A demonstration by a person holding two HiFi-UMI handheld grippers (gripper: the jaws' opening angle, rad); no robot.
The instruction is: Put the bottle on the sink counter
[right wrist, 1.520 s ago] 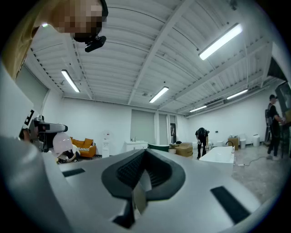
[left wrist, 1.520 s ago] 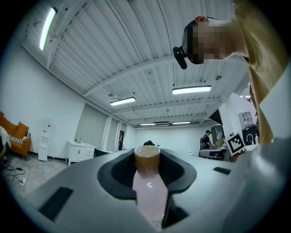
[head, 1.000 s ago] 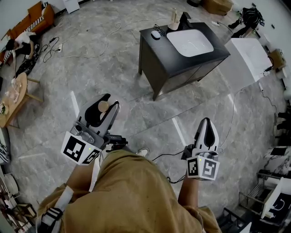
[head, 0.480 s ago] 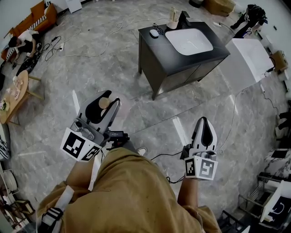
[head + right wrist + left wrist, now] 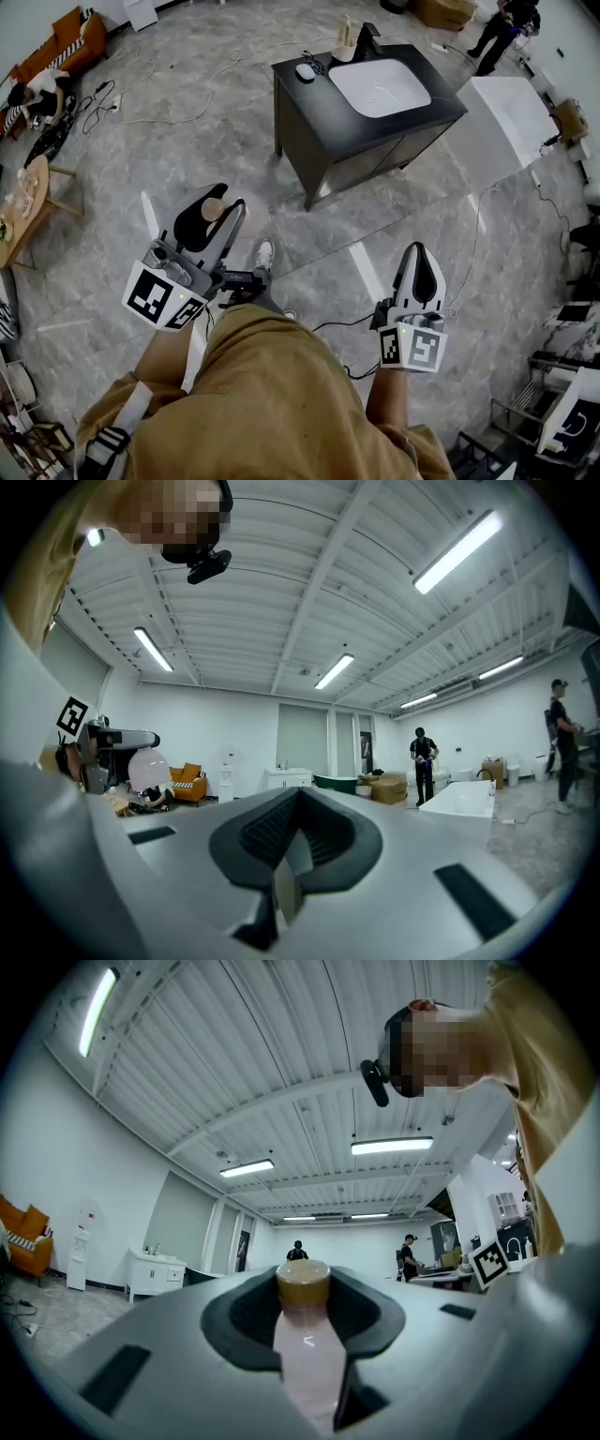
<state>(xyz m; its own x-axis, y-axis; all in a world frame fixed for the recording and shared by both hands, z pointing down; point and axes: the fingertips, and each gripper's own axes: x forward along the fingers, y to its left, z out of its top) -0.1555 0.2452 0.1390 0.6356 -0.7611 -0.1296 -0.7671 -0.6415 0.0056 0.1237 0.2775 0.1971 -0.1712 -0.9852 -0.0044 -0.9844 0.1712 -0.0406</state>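
A pale pink bottle (image 5: 307,1363) with a tan cap (image 5: 214,208) sits between the jaws of my left gripper (image 5: 213,199), which is shut on it. In the left gripper view the cap stands up between the dark pads (image 5: 246,1321). My right gripper (image 5: 421,253) is at the right, shut with nothing in it; its pads (image 5: 281,841) meet. The dark sink counter (image 5: 307,98) with a white basin (image 5: 382,87) stands well ahead on the floor, apart from both grippers. Both grippers are held level at waist height.
On the counter are a small white thing (image 5: 305,71), a tall cup (image 5: 344,41) and a black tap (image 5: 367,36). A white tub (image 5: 511,111) stands to the right. Cables (image 5: 169,103) trail over the floor. A wooden table (image 5: 21,202) is at the left.
The sink counter has shifted left in the head view as the person walks. A shoe has stepped forward under the left gripper. Both grippers keep their hold and pose.
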